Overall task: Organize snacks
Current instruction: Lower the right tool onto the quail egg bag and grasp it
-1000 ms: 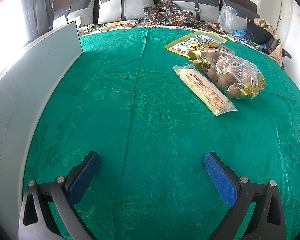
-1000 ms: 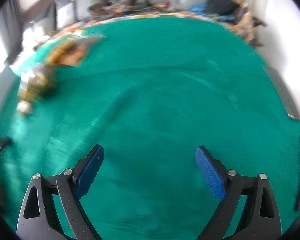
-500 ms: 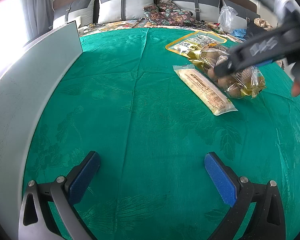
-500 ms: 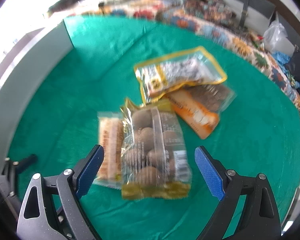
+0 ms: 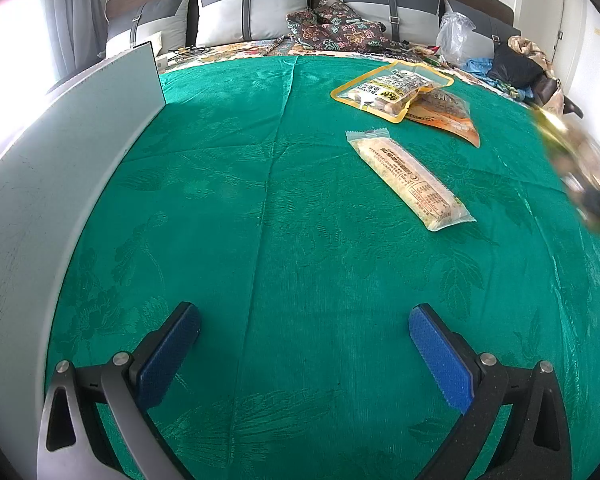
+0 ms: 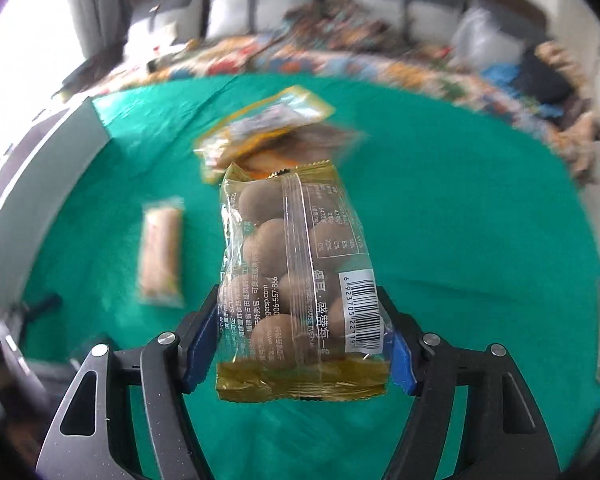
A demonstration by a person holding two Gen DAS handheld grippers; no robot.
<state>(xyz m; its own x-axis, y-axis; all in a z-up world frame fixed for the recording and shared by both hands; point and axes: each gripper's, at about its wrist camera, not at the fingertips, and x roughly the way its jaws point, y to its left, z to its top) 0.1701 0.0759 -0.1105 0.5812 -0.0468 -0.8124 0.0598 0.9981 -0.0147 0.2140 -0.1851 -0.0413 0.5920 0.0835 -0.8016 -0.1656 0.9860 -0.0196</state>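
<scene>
Nut bag (image 6: pixel 296 280) now lifted off cloth (image 6: pixel 460 200), clamped.

A green patterned cloth (image 5: pixel 284 208) spreads beneath and ahead of the fingers (image 5: pixel 168 354). To their left a pale grey board (image 5: pixel 60 168) stands upright along the cloth's edge. Far ahead, grey and white pillows (image 5: pixel 256 12) lean against a headboard, with a dark floral cushion (image 5: pixel 336 30) before them. Ahead to the right sit a clear plastic bag (image 5: pixel 456 36) and a black bag (image 5: pixel 516 64).
</scene>
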